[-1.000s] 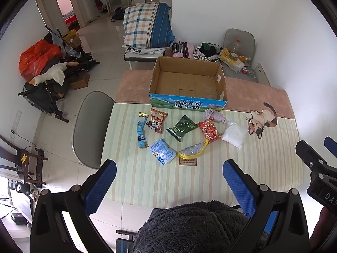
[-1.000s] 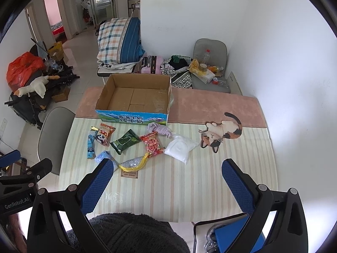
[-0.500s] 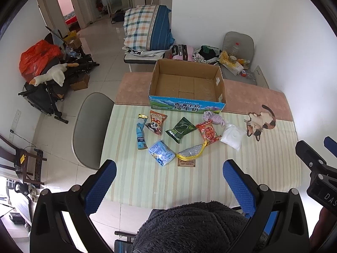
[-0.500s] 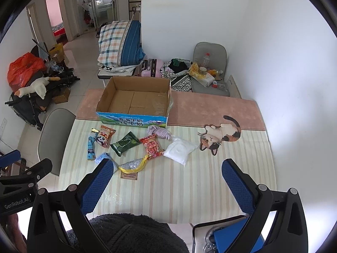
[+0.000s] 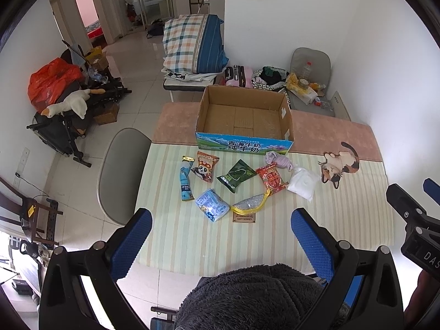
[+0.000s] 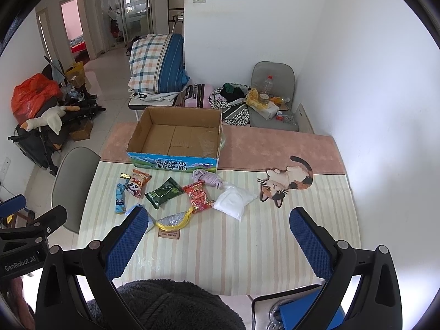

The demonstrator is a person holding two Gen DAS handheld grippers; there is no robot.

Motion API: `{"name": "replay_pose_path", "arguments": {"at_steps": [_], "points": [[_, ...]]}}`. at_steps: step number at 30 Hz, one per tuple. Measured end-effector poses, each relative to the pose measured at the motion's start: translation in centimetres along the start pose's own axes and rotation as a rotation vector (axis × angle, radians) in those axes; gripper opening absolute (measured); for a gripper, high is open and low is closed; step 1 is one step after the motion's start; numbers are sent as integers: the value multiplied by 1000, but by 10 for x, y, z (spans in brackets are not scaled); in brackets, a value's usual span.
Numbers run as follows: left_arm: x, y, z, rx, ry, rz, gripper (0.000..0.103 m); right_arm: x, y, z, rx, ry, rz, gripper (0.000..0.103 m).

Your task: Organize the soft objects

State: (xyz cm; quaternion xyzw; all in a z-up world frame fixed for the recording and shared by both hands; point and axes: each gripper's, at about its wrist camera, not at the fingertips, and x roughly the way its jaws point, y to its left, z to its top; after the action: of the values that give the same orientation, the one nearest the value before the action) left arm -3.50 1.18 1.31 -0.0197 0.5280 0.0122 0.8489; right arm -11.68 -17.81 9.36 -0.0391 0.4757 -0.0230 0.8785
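Observation:
An open, empty cardboard box [image 5: 244,118] [image 6: 178,137] stands at the far side of the striped table [image 5: 192,244] [image 6: 247,253]. In front of it lie several soft packets: a panda snack bag [image 5: 205,165] [image 6: 137,182], a green pouch [image 5: 237,175] [image 6: 164,192], a red packet [image 5: 272,179] [image 6: 198,196], a white pouch [image 5: 302,183] [image 6: 233,200], a lilac cloth [image 5: 277,161] [image 6: 207,178], a light blue pack [image 5: 211,205] and a silver-yellow pouch [image 5: 249,205] [image 6: 173,220]. My left gripper [image 5: 220,236] and right gripper [image 6: 217,233] hover high above the near edge, both open and holding nothing.
A cat-shaped mat [image 5: 339,165] [image 6: 288,183] lies at the table's right. A grey chair [image 5: 121,173] [image 6: 73,184] stands at the left side. A person's dark fleece [image 5: 253,297] fills the bottom of both views. Clutter and bedding [image 5: 192,44] sit on the floor beyond.
Both grippers have risen and drawn back a little, so the table and box look slightly smaller. Nothing on the table has moved.

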Motion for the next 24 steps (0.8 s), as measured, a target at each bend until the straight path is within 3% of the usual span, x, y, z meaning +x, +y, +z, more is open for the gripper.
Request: {"name": "replay_pose_path", "arguments": {"at_steps": [24], "points": [[-3,1,3,-10,-23,2,103,-1,-2,0,4,-21,59,103]]}}
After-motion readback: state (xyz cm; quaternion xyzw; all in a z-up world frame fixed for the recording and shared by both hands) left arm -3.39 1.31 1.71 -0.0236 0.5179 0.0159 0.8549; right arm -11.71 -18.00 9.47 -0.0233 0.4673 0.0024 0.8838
